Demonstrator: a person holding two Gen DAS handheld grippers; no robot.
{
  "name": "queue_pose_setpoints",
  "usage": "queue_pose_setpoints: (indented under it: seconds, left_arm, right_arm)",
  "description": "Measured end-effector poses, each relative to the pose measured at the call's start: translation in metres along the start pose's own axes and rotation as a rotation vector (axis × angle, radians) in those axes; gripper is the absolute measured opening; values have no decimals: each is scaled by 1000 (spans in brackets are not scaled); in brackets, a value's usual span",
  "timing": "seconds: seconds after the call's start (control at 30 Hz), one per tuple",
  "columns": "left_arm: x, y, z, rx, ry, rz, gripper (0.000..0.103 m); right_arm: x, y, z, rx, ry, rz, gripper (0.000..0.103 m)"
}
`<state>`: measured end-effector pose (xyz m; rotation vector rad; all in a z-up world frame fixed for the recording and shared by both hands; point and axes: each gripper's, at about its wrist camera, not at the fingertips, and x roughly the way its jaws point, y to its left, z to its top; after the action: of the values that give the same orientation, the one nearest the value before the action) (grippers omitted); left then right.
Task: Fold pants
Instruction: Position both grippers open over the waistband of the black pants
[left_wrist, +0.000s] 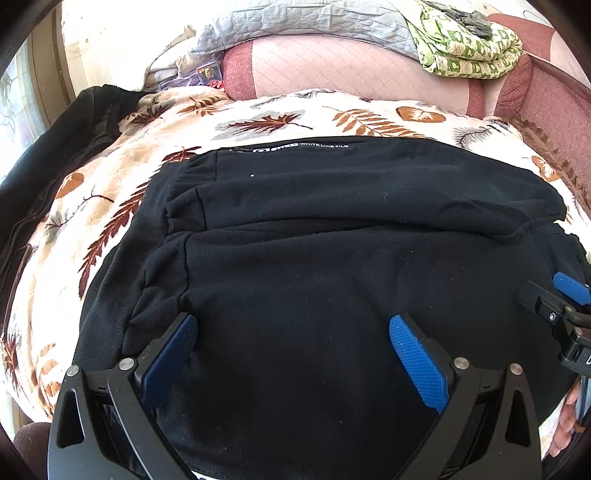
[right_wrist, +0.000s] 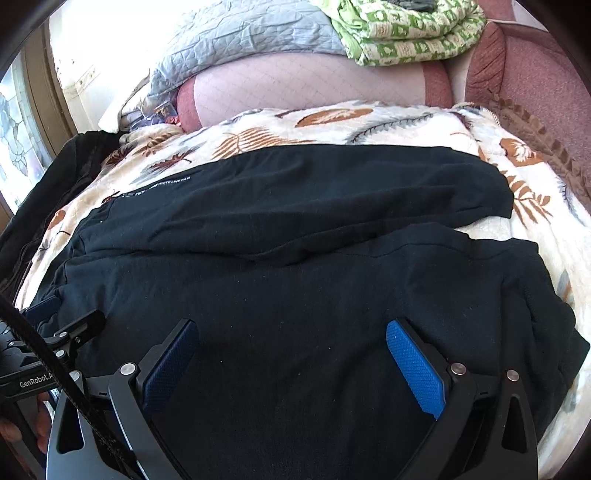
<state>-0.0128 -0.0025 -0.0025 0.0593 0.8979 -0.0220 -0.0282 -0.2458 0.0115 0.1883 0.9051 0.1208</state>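
Observation:
Black pants (left_wrist: 332, 229) lie folded in layers on a leaf-print blanket (left_wrist: 122, 173); a white label line runs along their far edge. They also fill the right wrist view (right_wrist: 295, 240). My left gripper (left_wrist: 293, 328) is open, its blue pads spread wide just above the near part of the pants, holding nothing. My right gripper (right_wrist: 291, 332) is open the same way over the near fold. The right gripper also shows at the right edge of the left wrist view (left_wrist: 554, 299), and the left gripper at the left edge of the right wrist view (right_wrist: 62, 325).
A grey quilted cover (left_wrist: 295, 22) and a green patterned cloth (left_wrist: 469, 48) lie at the back on a pink sofa back (left_wrist: 351, 70). Another black garment (left_wrist: 55, 147) lies at the left. A window (right_wrist: 18, 122) is at the far left.

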Motion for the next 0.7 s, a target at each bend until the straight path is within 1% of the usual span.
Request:
queue_pose_setpoints:
  seconds: [0.07, 0.13, 0.27, 0.3, 0.4, 0.47, 0.57, 0.7]
  left_arm:
    - [-3, 4, 1, -28, 0, -26, 103]
    - [-10, 8, 0, -51, -31, -33, 103]
    - [-25, 6, 3, -35, -115, -8, 103]
    - [-27, 6, 4, -34, -125, -10, 103]
    - [-29, 6, 5, -32, -130, -15, 103]
    - [-27, 7, 5, -35, -119, -22, 103]
    - [-26, 8, 5, -46, -109, -33, 103]
    - [-22, 10, 4, -55, -90, -38, 103]
  right_arm:
    - [-5, 2, -2, -4, -18, -22, 102]
    - [-12, 4, -4, -5, -50, -66, 101]
    - [-34, 6, -4, -17, -158, -132, 101]
    - [-40, 8, -4, -26, -193, -162, 101]
    - [-45, 11, -4, -41, -240, -209, 101]
    - [-43, 12, -6, -45, -236, -214, 101]
    - [-37, 9, -6, -38, -202, -203, 101]
    - [-37, 8, -7, -28, -201, -208, 101]
